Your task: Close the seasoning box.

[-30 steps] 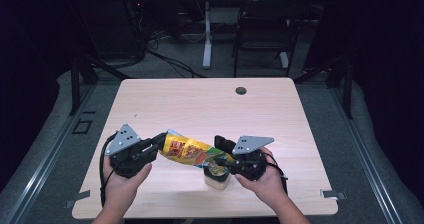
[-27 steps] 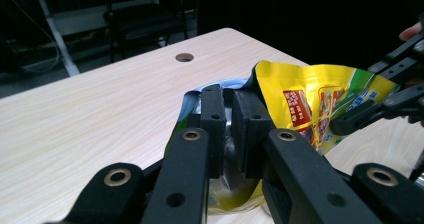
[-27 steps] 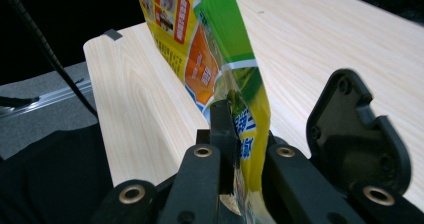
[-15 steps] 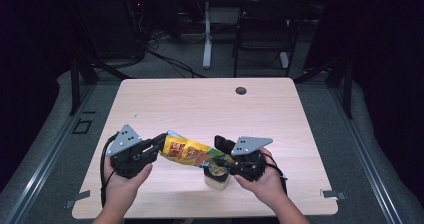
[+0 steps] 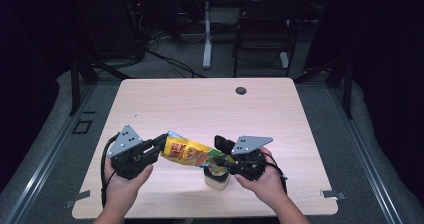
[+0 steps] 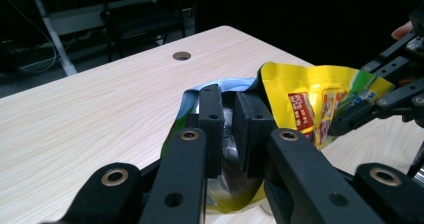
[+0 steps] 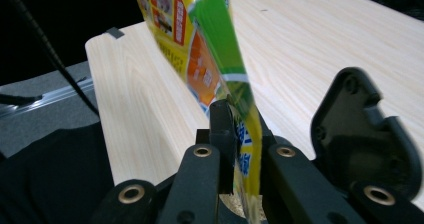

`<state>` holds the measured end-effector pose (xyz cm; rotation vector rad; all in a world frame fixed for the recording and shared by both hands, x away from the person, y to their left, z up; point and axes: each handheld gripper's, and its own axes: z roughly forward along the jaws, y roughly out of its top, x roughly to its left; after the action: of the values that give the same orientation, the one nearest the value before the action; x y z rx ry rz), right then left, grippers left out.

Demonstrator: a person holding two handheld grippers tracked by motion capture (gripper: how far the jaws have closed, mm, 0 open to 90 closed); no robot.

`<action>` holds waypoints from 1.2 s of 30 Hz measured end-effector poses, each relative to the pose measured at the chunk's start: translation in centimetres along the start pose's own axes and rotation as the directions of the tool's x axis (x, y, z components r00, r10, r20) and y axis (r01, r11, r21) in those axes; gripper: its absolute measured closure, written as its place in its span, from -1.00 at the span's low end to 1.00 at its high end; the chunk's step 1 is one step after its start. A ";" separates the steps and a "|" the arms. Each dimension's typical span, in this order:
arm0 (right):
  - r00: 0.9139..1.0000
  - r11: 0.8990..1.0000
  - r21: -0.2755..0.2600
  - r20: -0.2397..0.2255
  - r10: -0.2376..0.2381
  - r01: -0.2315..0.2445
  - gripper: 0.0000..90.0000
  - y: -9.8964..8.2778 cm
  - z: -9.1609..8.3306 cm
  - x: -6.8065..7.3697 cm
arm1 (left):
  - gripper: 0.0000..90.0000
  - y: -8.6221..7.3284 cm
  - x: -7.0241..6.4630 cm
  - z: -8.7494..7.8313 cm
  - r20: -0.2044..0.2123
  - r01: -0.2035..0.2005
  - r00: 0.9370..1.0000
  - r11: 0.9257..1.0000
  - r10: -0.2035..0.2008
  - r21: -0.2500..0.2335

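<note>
High view, cup [image 5: 217,178] under pouch [image 5: 187,152]

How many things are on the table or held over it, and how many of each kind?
Bag: 1
Cup: 1
Claw, left and right: 2
Total: 4

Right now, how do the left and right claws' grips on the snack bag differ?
The left claw clamps the crumpled end of the snack bag, silver lining showing; the right claw pinches a flat printed edge. In the high view the left end rides higher than the right, which dips over a small cup. Both are shut on it.
</note>
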<state>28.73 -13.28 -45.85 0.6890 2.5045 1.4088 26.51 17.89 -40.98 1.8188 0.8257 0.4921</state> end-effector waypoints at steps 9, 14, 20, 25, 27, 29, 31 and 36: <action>1.000 1.000 0.000 0.002 -0.007 0.007 0.93 0.0 0.0 0.1 | 0.84 -0.2 0.0 0.0 0.006 -0.002 1.000 1.000 0.002 0.000; 1.000 1.000 -0.002 0.002 -0.007 0.007 0.93 0.2 0.1 0.2 | 0.84 -0.3 0.1 -0.1 0.000 -0.004 1.000 1.000 0.004 0.000; 1.000 1.000 -0.020 -0.001 0.007 -0.007 0.90 0.3 0.3 0.1 | 0.83 -0.9 0.5 -0.2 -0.007 0.019 1.000 1.000 -0.019 -0.012; 1.000 0.999 -0.045 -0.010 0.026 -0.026 0.86 0.4 0.4 0.0 | 0.83 -1.5 0.9 -0.3 -0.017 0.033 0.999 0.999 -0.033 -0.002; 0.999 0.998 -0.048 -0.015 0.029 -0.030 0.85 0.4 0.3 -0.1 | 0.83 -1.6 1.0 -0.4 -0.018 0.038 0.999 0.999 -0.038 0.002; 0.999 0.998 -0.055 -0.014 0.036 -0.037 0.82 0.3 0.2 -0.1 | 0.83 -1.7 1.1 -0.4 -0.018 0.039 0.999 0.999 -0.039 -0.005; 0.999 0.997 -0.060 -0.011 0.038 -0.039 0.79 0.2 0.2 -0.1 | 0.83 -1.7 1.1 -0.5 -0.020 0.040 0.999 0.999 -0.040 -0.006; 0.999 0.997 -0.061 -0.007 0.054 -0.055 0.79 -0.4 0.1 -0.4 | 0.83 -1.9 1.2 -0.5 -0.023 0.048 0.999 0.999 -0.048 -0.004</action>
<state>28.98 -13.53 -46.25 0.7479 2.4532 1.5009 26.39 19.52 -42.54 1.7889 0.8818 0.4835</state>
